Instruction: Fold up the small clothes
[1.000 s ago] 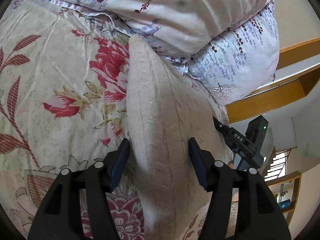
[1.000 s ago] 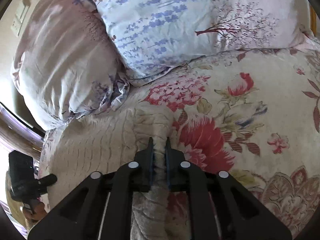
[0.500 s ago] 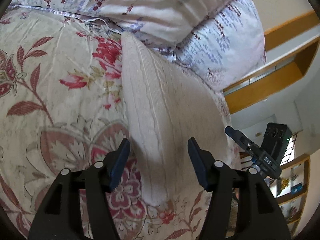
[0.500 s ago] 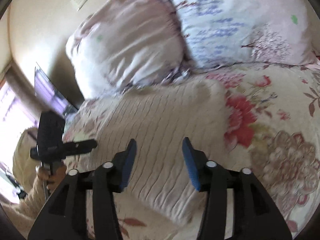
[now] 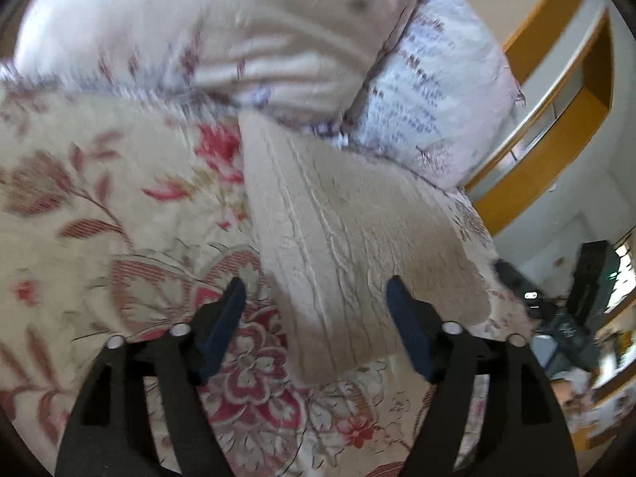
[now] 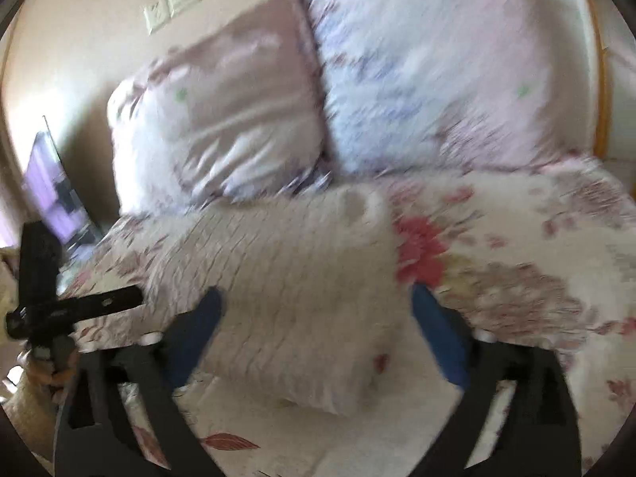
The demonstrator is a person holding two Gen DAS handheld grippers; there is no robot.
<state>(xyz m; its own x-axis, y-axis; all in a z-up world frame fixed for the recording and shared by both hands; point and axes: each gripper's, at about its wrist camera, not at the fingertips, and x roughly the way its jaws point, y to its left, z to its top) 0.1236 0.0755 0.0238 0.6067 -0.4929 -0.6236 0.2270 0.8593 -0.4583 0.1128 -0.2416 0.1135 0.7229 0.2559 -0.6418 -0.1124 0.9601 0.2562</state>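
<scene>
A folded cream knit garment (image 5: 342,238) lies flat on the floral bedspread (image 5: 99,218), just below the pillows. My left gripper (image 5: 316,306) hovers above its near end, jaws opening, pads clear of the cloth. In the right wrist view the same garment (image 6: 290,286) stretches across the middle. My right gripper (image 6: 314,318) hangs over it with jaws opening wide and nothing pressed between the blue pads (image 6: 435,334). The other gripper (image 6: 79,306) shows at the left edge, held by a hand (image 6: 51,365).
Two pillows (image 5: 246,31) (image 5: 433,95) lean against the bed's head behind the garment. A wooden shelf (image 5: 556,103) runs along the wall at the right. Wall switches (image 6: 175,0) and a screen (image 6: 51,187) sit left of the bed.
The right gripper let go of the garment's edge, opened wide and drew back upward. The left gripper pulled back from the cloth it straddled and widened. The garment now lies flat.
</scene>
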